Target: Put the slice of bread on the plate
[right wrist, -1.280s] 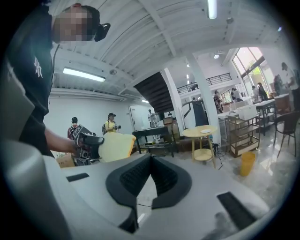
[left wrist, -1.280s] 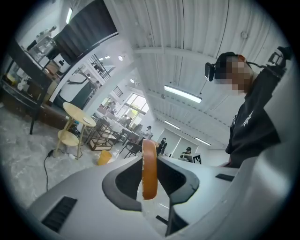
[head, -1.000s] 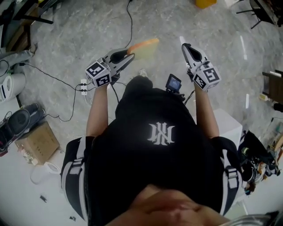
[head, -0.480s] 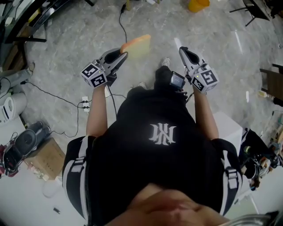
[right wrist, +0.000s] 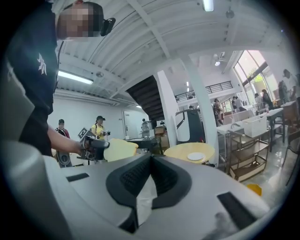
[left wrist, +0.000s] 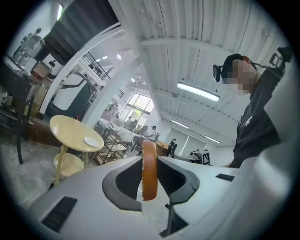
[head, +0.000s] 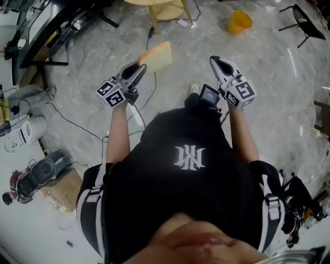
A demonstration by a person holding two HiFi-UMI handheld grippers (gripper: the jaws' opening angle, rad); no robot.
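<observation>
A slice of bread with an orange-brown crust is carried above the floor, and my left gripper is shut on it. In the left gripper view the bread stands edge-on between the jaws. Ahead stands a round yellow table with a small white plate on top. My right gripper is shut with nothing in it, level with the left one. In the right gripper view the same table and plate show beyond the right gripper, with the bread at the left.
The table's edge shows at the top of the head view. A yellow bucket stands on the grey floor at the upper right. Cables, a cardboard box and a speaker lie at the left. Steel racks stand right of the table.
The person has walked forward over the floor with both grippers held out. The round table has come into the head view's top edge. The bread stays in the left gripper.
</observation>
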